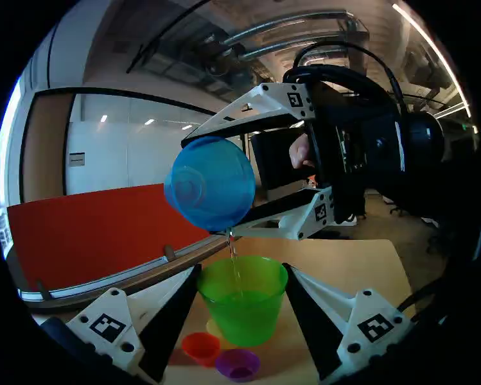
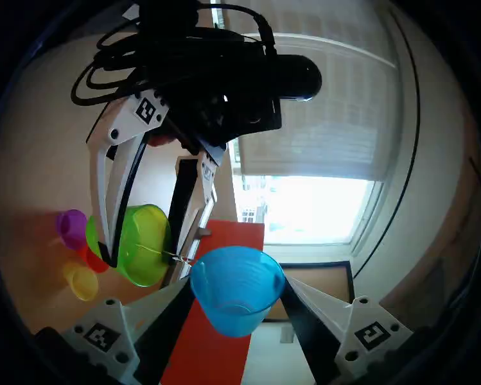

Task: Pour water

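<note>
Fisheye bending curves the edges in both views, ceiling light strips [image 1: 426,42] glow overhead, and the bright window [image 2: 304,208] is blown out white.

The light wooden desk [image 1: 343,263] carries three small cups close together: an orange cup [image 1: 201,347], a purple cup [image 1: 238,364] and a yellow cup [image 2: 81,280].

No word or number can be read. The left tool [image 1: 240,273] and the right tool [image 2: 238,282] carry square black-and-white code markers [image 1: 106,326], without letters. A small grey plate [image 1: 76,159] on the far wall [image 1: 124,160] is perhaps a sign, but it is too blurred to read.
</note>
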Motion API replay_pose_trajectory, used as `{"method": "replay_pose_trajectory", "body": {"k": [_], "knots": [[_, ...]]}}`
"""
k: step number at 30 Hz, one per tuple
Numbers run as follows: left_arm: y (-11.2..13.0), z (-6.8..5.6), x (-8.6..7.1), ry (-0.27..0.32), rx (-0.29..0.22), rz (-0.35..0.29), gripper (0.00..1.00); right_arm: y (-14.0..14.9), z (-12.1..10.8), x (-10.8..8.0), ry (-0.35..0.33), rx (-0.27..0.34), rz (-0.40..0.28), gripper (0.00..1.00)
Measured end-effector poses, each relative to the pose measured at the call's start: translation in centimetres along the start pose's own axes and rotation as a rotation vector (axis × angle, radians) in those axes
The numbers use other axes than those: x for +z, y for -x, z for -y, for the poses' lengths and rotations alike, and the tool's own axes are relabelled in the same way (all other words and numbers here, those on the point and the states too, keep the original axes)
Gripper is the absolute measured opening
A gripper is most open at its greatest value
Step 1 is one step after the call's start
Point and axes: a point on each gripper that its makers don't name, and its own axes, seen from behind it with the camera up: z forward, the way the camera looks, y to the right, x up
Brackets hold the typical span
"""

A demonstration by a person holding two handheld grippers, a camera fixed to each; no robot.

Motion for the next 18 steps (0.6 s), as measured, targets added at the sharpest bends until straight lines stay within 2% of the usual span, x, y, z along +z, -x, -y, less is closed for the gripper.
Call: {"method": "replay_pose_trajectory", "body": {"k": [18], "knots": [[-0.14,0.06,-0.12,-0.006,0.002,-0.003,0.9,-0.46,-0.14,-0.03,0.001,-0.031,-0.002,0.92]]}}
